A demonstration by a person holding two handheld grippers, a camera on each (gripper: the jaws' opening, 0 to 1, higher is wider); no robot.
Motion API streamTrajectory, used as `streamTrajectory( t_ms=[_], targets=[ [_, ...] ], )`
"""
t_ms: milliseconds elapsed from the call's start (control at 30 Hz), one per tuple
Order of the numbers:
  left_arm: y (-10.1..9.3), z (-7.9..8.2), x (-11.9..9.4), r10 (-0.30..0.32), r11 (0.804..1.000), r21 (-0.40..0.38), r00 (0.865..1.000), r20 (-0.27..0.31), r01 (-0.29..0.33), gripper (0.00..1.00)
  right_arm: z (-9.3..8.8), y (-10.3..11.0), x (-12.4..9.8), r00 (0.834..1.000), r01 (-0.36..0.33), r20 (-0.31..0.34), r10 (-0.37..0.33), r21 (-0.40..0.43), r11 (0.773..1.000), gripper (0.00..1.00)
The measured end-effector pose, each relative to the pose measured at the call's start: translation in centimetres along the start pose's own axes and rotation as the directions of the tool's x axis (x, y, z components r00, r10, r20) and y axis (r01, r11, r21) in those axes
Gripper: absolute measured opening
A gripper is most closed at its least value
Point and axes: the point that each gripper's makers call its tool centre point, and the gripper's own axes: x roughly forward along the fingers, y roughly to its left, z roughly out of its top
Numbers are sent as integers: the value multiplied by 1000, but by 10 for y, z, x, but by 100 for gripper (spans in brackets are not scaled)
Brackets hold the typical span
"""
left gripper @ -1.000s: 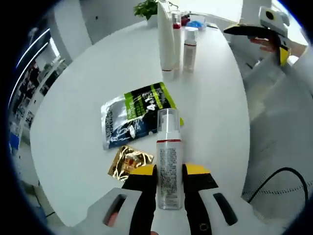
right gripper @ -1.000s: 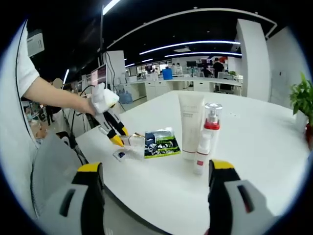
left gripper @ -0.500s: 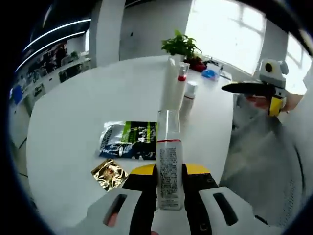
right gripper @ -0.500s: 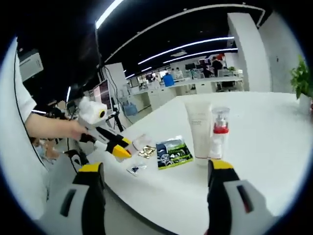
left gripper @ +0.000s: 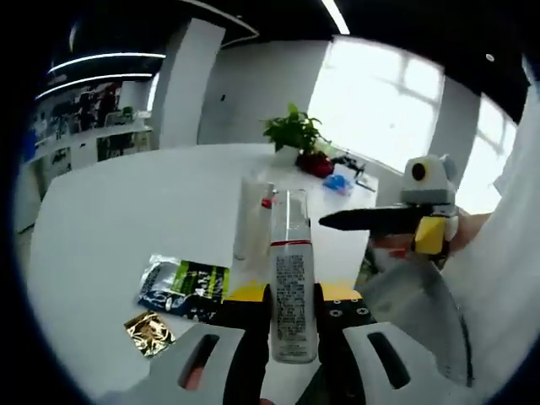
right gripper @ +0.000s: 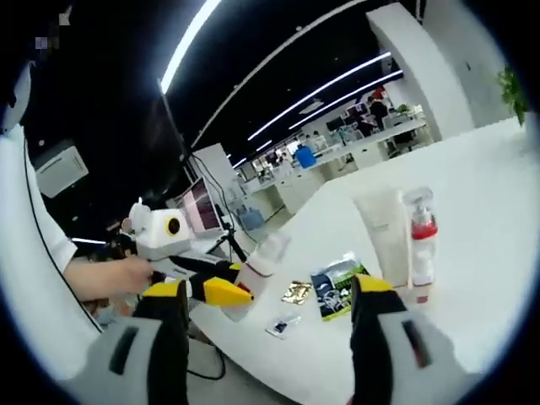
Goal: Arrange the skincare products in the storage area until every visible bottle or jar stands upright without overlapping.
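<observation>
My left gripper point(left gripper: 292, 297) is shut on a clear bottle point(left gripper: 292, 274) with a red band and a clear cap, and holds it up off the white table point(left gripper: 126, 211). The right gripper view shows that bottle point(right gripper: 260, 263) tilted in the left gripper point(right gripper: 221, 291), out over the table's near edge. Farther along stand a white tube point(left gripper: 250, 221) point(right gripper: 384, 238) and a red-collared pump bottle point(left gripper: 268, 203) point(right gripper: 420, 233), upright and side by side. My right gripper point(right gripper: 267, 288) is open with nothing between its fingers; it also enters from the right point(left gripper: 396, 221).
A green-and-black sachet point(left gripper: 182, 283) point(right gripper: 337, 287) and a gold sachet point(left gripper: 149, 331) point(right gripper: 296, 293) lie flat on the table, with a small packet point(right gripper: 280, 325) near the edge. A potted plant point(left gripper: 292, 137) stands at the far side. A person's hand point(right gripper: 118, 274) holds the left gripper.
My left gripper has lifted the clear bottle off the table and tilted up. Both views now look higher across the room. The right gripper stays open.
</observation>
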Motion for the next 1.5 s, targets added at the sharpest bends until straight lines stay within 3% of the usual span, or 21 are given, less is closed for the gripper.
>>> streamTrajectory(
  t_ms=[133, 300, 433, 733, 933, 1100, 1233, 1500],
  targets=[
    [-12, 3, 4, -26, 1000, 7, 1000, 2, 26, 17, 8, 6, 6, 999, -34, 34, 32, 48, 998, 69],
    [-27, 11, 7, -72, 997, -31, 996, 50, 73, 17, 8, 10, 13, 997, -64, 42, 60, 93, 994, 61],
    [-31, 11, 8, -84, 996, -39, 995, 55, 86, 17, 8, 10, 16, 996, -75, 62, 67, 138, 988, 47],
    [-36, 12, 10, -108, 993, -39, 993, 51, 110, 17, 11, 10, 16, 995, -73, 76, 64, 123, 990, 28],
    [-37, 12, 13, -115, 993, -24, 993, 40, 116, 17, 12, 6, 14, 996, -57, 71, 49, 112, 992, 27],
    [-36, 10, 17, -116, 993, -1, 993, 2, 116, 18, 11, 9, 14, 999, -42, 31, 41, 16, 999, 25],
    [-32, 5, 20, -101, 988, 111, 990, -102, 112, 18, 8, 12, 14, 999, -25, -29, 22, -119, 993, 24],
    [-28, 5, 29, -51, 939, 321, 970, -236, 128, 18, 9, 14, 16, 993, 7, -104, -46, -349, 937, 23]
  ],
)
